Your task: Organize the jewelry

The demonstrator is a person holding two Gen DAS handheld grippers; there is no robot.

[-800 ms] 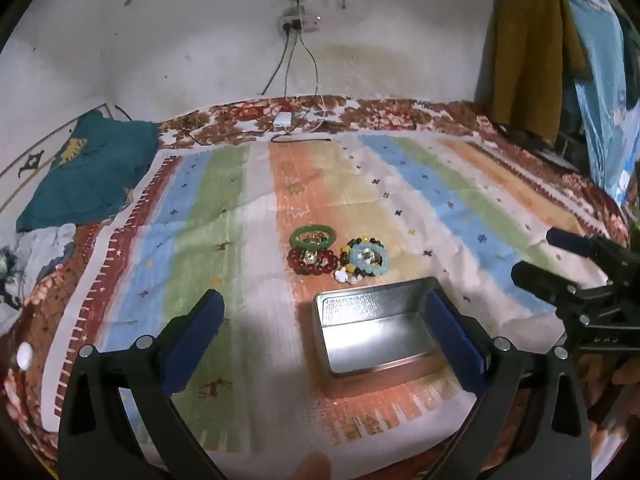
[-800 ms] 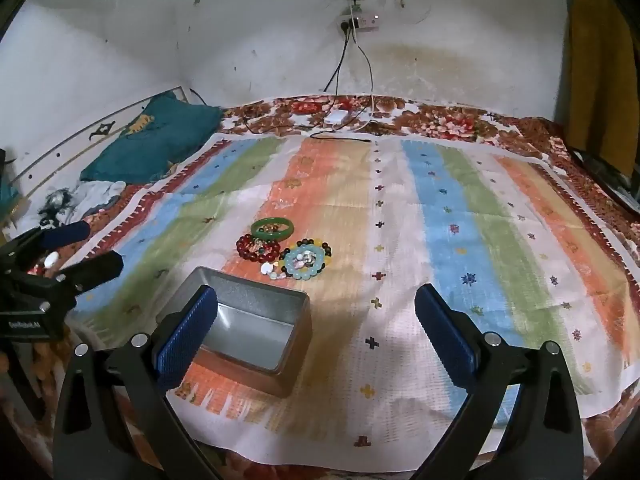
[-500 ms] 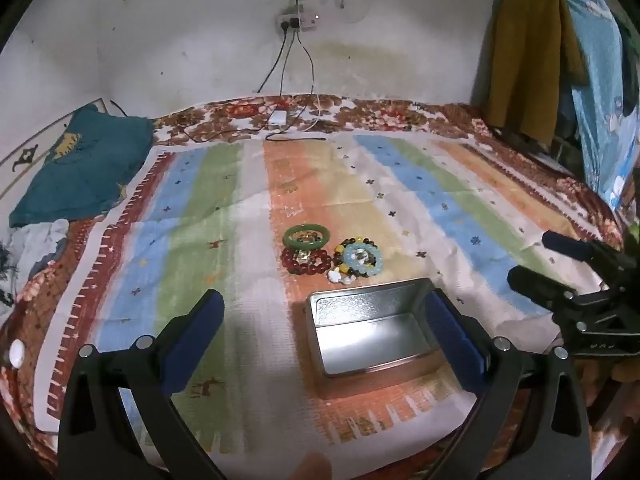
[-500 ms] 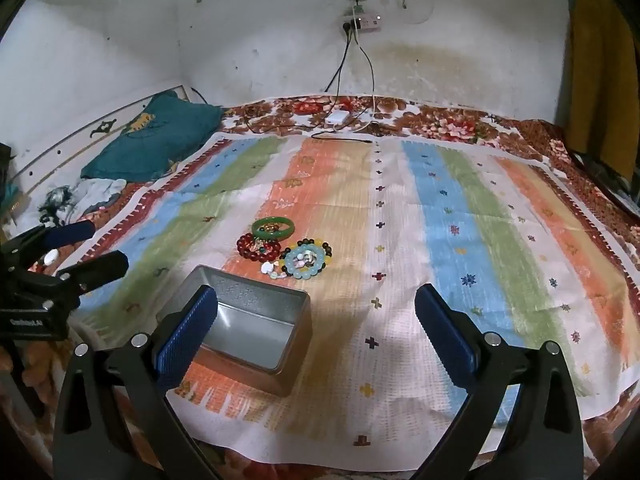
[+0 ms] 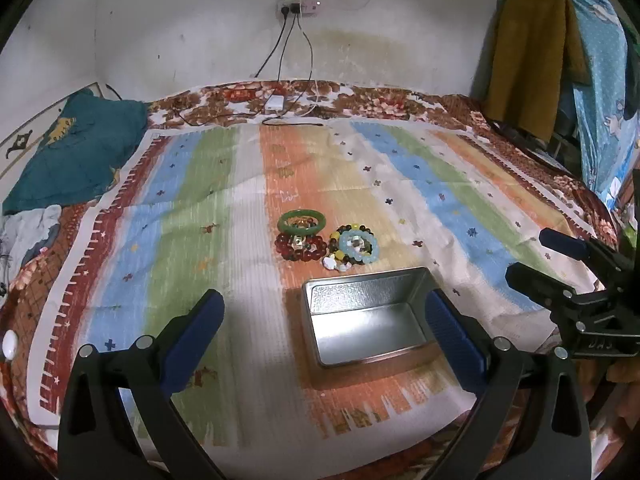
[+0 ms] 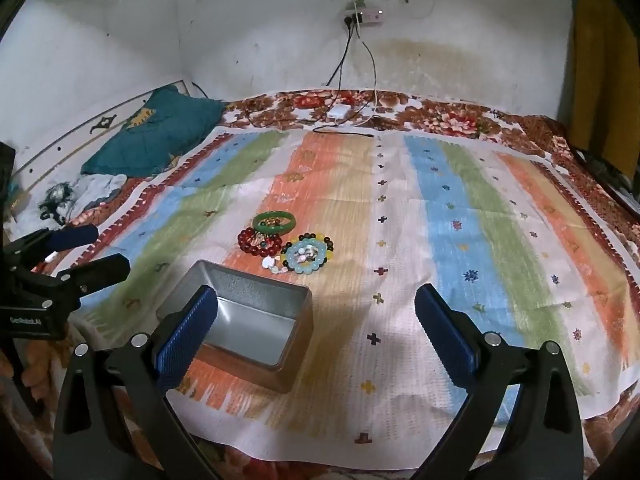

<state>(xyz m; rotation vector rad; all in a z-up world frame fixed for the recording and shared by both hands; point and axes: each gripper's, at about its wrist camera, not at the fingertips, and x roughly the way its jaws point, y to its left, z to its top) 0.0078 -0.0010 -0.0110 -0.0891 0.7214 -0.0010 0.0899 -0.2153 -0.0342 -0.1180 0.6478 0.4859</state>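
Grippers (image 5: 324, 330) (image 6: 316, 328) wide apart, empty-handed.

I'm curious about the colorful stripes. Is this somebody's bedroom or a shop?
Most likely a bedroom at home. The striped cloth lies over a wide floral-covered bed, a teal pillow sits in the corner by the wall, and clothes hang on the right. Chargers run from a wall socket.

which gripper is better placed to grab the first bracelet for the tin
Probably the left. Both grippers are open and empty, but in its own view the left gripper frames the bracelet cluster just beyond the open tin. The right gripper points past the cluster's right side.
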